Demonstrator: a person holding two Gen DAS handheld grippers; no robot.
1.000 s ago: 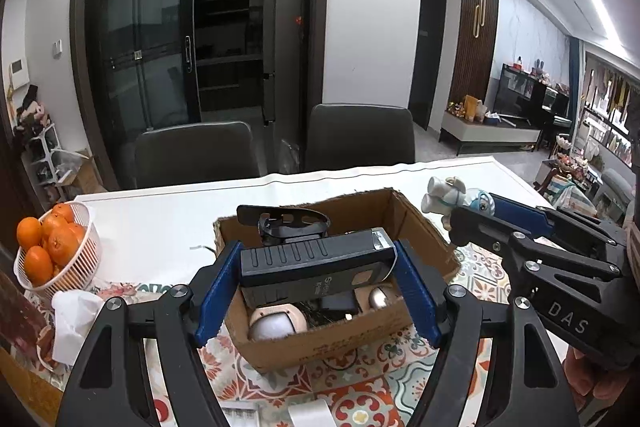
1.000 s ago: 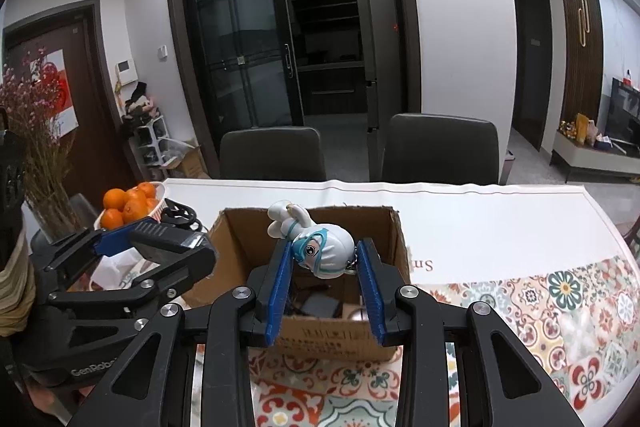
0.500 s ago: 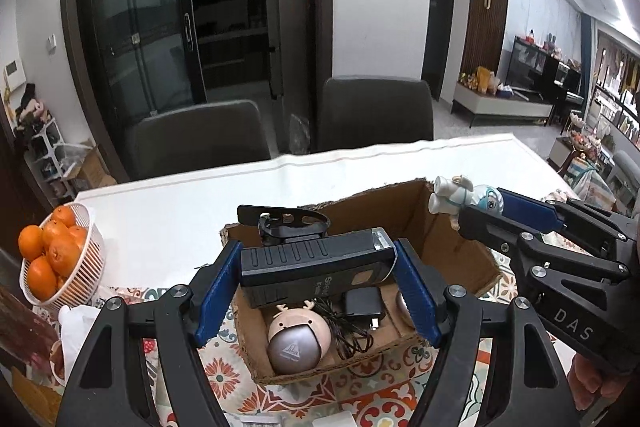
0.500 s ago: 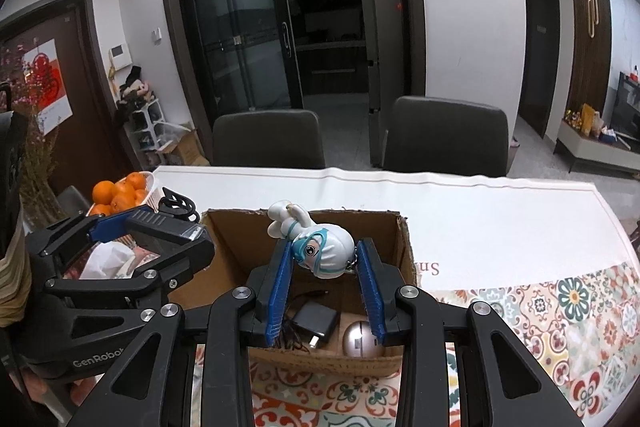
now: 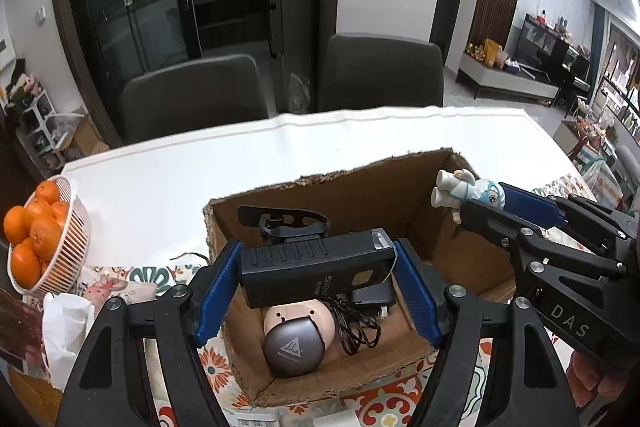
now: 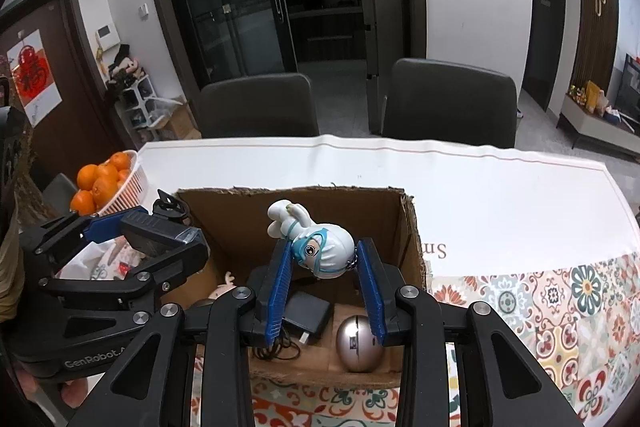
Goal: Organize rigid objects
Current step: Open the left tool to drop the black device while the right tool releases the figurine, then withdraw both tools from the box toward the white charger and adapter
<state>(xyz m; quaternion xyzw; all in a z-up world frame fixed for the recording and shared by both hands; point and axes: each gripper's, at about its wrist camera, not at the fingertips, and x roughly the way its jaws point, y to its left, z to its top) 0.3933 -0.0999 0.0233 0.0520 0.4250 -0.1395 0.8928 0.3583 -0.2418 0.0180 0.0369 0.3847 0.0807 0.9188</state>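
My left gripper (image 5: 316, 269) is shut on a black bike light with a strap mount (image 5: 316, 267) and holds it above the left half of an open cardboard box (image 5: 360, 187). My right gripper (image 6: 326, 261) is shut on a small white figurine with blue goggles (image 6: 320, 251) and holds it above the box (image 6: 408, 227). The box holds a round grey and beige deer gadget (image 5: 294, 343), a black charger with cable (image 6: 306, 315) and a silver egg-shaped thing (image 6: 358, 343). The left gripper also shows in the right wrist view (image 6: 156, 235), the right gripper in the left wrist view (image 5: 480, 203).
A white basket of oranges (image 5: 36, 235) stands at the table's left edge, with crumpled white tissue (image 5: 64, 323) in front of it. The table has a white cloth (image 6: 480, 187) at the back and a patterned mat (image 6: 560, 307) in front. Two dark chairs (image 5: 380, 75) stand behind.
Both grippers have moved forward over the box and tilted down, each still holding its object. More of the box's inside shows now.
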